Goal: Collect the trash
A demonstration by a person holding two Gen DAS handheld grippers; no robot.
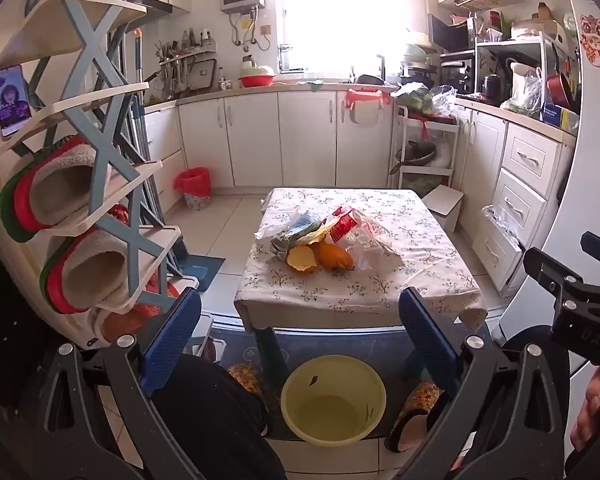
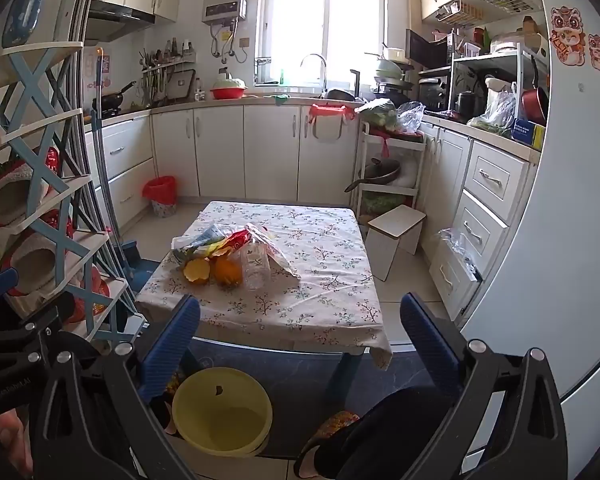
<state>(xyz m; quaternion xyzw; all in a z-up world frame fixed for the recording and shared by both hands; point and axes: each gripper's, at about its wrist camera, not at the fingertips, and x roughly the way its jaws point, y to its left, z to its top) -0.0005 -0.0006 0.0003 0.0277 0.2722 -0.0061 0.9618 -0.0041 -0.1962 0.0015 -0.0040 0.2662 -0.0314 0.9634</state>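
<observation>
Left gripper (image 1: 300, 328) and right gripper (image 2: 300, 332): blue fingers spread wide apart, nothing between them, both held above the floor short of the low table (image 2: 324, 312). Yellow basin (image 1: 333, 399) sits on the floor below. Trash pile (image 2: 232, 254) of wrappers, peel and plastic lies on the floral tablecloth.

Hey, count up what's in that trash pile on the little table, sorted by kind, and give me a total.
Orange peel pieces: 2
Clear plastic bottle: 1
Clear plastic bag: 1
Red wrapper: 1
Blue-white wrapper: 1
Total: 6, as far as the overlapping pile on the table shows.
</observation>
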